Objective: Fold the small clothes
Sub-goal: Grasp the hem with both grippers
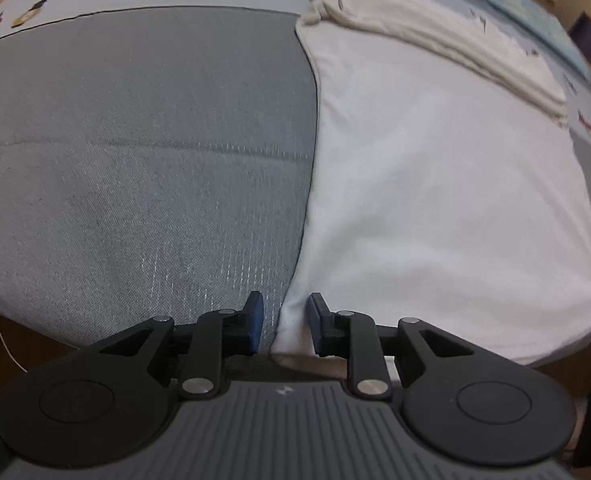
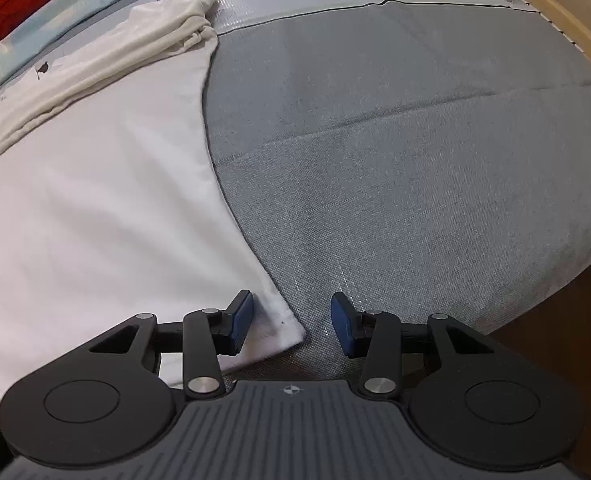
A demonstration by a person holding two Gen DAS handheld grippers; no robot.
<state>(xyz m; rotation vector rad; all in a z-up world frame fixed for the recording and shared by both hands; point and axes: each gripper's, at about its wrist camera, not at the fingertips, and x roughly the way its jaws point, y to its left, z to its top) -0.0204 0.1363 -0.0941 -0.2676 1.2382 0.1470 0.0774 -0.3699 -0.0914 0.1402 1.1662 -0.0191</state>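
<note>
Grippers tilt steeply down: left gripper [image 1: 283, 322] and right gripper [image 2: 291, 318] both unclenched, straddling white garment [image 1: 435, 200] corners (untouched).

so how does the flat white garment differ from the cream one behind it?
The white garment is bright white, spread flat and nearest the grippers; the cream garment is off-white, folded in layers and bunched at one end, farther back. Both lie on the grey cover.

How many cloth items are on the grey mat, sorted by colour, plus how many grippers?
White flat cloth garments: 1, the white flat garment spread on the grey woven mat.
Cream folded cloth garments: 1, the cream folded garment behind it.
Black two-finger grippers: 2, the left gripper and the right gripper.
Total: 4.
</note>
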